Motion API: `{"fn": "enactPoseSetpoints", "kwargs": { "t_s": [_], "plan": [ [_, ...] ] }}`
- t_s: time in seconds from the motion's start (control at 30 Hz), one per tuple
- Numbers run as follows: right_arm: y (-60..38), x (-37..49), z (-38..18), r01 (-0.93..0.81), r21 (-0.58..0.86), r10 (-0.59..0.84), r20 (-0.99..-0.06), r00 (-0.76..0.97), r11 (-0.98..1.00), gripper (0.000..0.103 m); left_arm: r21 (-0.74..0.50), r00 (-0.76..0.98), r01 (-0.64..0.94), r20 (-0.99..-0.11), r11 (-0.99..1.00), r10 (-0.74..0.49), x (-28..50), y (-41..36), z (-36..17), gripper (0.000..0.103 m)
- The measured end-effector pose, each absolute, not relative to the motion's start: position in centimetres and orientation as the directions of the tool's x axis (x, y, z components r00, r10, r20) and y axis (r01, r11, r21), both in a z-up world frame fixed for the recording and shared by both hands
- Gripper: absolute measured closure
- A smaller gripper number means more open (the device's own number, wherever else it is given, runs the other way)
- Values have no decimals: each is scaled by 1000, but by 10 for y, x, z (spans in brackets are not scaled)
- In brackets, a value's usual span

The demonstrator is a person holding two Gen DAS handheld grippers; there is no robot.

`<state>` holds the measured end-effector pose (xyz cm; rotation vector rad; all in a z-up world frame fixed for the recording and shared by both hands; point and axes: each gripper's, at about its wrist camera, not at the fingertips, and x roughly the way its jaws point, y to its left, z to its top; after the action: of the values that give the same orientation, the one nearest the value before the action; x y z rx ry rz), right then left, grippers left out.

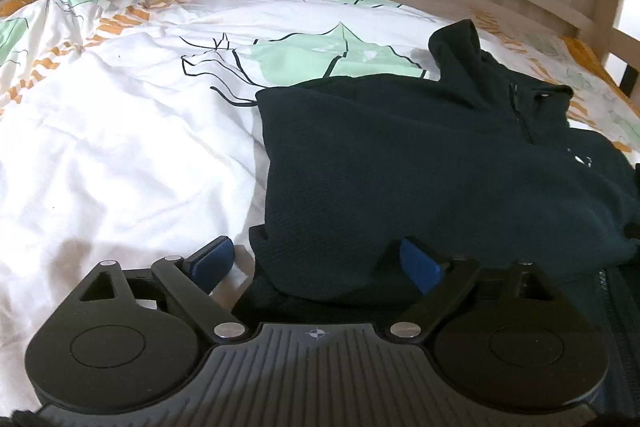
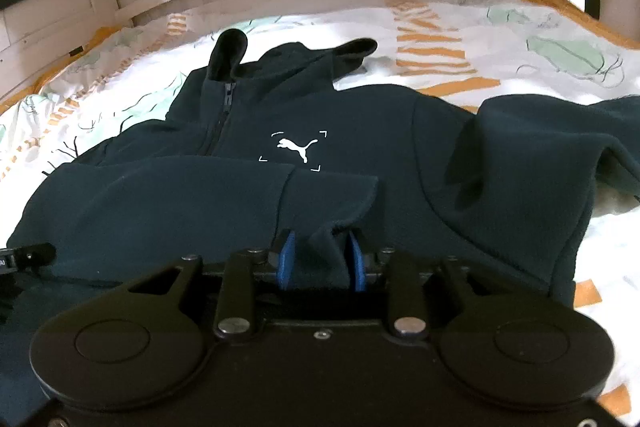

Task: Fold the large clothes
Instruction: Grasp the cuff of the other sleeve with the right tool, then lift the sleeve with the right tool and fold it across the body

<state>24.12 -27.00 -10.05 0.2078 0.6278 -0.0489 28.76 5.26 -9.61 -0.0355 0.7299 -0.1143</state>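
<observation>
A dark zip fleece jacket (image 2: 320, 131) is spread on the patterned duvet (image 1: 120, 131). The left gripper (image 1: 316, 263) is spread wide, gripping nothing. The right gripper (image 2: 320, 259) is partly parted around a sleeve cuff (image 2: 332, 203); the folded sleeve may slip and unfold.

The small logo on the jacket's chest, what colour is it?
White, on the dark navy fleece jacket; the logo shows best in the right wrist view.
</observation>
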Motion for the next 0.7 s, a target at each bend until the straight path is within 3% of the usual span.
{"fn": "enactPoseSetpoints", "kwargs": {
  "t_s": [0.37, 0.43, 0.57, 0.7],
  "plan": [
    [-276, 240, -103, 109, 219, 36, -569, 822, 970, 62, -44, 741, 91, -664, 995, -97, 291, 50, -99, 7],
    [-279, 240, -103, 100, 244, 58, -567, 821, 964, 56, -41, 739, 92, -667, 995, -96, 292, 50, -99, 7],
    [-288, 239, -98, -2, 355, 214, -560, 800, 935, 10, -33, 729, 90, -678, 995, -88, 293, 49, -97, 6],
    [-293, 225, -83, 3, 367, 232, -595, 770, 930, 8, -43, 700, 93, -707, 995, -96, 297, 49, -90, 8]
  ]
}}
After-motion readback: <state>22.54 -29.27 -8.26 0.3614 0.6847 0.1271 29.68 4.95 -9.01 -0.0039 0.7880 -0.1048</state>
